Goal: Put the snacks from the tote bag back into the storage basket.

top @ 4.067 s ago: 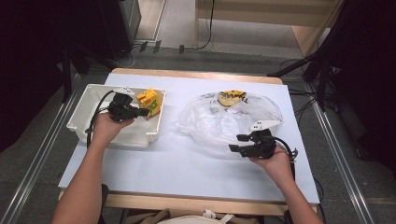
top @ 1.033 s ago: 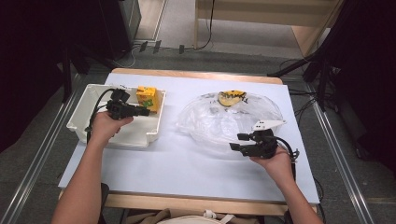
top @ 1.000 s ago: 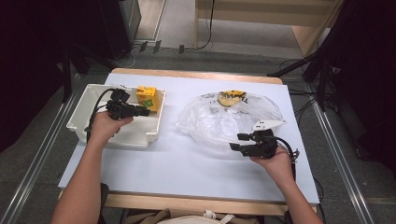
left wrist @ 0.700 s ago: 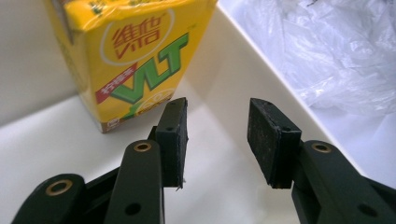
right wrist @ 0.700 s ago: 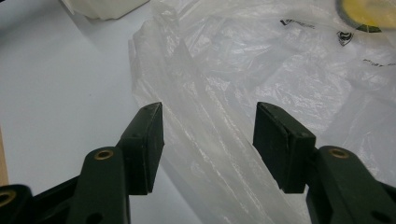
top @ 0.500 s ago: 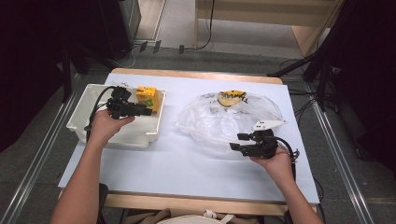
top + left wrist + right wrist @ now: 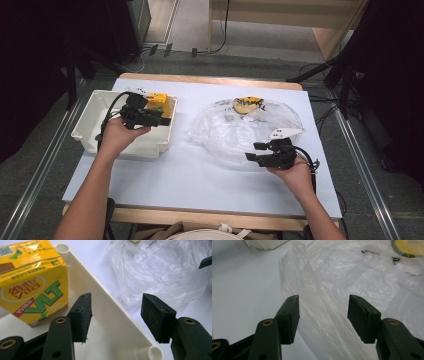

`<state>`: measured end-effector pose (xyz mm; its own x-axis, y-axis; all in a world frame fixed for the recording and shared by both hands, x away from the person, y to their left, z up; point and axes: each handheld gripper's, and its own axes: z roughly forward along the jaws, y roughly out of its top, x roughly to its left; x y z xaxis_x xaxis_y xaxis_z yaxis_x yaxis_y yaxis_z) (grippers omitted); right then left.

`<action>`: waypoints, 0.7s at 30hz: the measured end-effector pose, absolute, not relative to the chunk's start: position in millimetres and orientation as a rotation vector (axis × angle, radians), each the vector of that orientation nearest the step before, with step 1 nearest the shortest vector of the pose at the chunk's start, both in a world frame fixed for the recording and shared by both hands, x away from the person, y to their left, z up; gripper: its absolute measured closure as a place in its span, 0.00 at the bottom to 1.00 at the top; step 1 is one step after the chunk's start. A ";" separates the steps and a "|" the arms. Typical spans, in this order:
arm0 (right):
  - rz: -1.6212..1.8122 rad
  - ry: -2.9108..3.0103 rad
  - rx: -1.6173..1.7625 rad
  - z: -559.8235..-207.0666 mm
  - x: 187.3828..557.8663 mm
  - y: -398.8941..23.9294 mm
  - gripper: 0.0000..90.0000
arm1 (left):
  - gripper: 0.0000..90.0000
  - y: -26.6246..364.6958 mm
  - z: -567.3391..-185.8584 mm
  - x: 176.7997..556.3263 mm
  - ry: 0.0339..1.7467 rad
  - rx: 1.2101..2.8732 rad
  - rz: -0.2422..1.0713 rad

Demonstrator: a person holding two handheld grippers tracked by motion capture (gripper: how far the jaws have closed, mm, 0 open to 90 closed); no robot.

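A yellow drink carton with green lettering stands in the far right corner of the white bin, also seen as the carton from above. My left gripper hovers just right of it, over the bin's right wall; its jaws have just been opening and stand open with nothing between them. A crumpled clear plastic bag lies at mid-table with a yellow packet at its far edge. My right gripper is open at the bag's near edge, pads apart above the film.
The white bin's rim runs diagonally under my left gripper. A light blue mat covers the table; its wooden front edge is close to the person. Dark floor, cables and metal rails surround the table.
The left gripper let go of the yellow carton, opened, and drew back toward the right and up. The carton stays in the bin's corner. The right gripper has not moved.
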<state>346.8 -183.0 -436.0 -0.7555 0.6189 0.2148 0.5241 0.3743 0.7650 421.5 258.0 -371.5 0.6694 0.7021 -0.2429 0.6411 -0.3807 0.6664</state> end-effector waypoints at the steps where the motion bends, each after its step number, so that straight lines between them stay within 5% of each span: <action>1: 1.336 2.513 1.050 -436.0 346.8 -183.0 0.49 | 0.47 258.0 -371.5 421.5 1.032 2.117 0.102; 21: 1.351 2.506 1.061 -435.4 345.9 -182.2 0.49 | 0.46 219.6 -356.4 406.0 0.996 2.112 0.089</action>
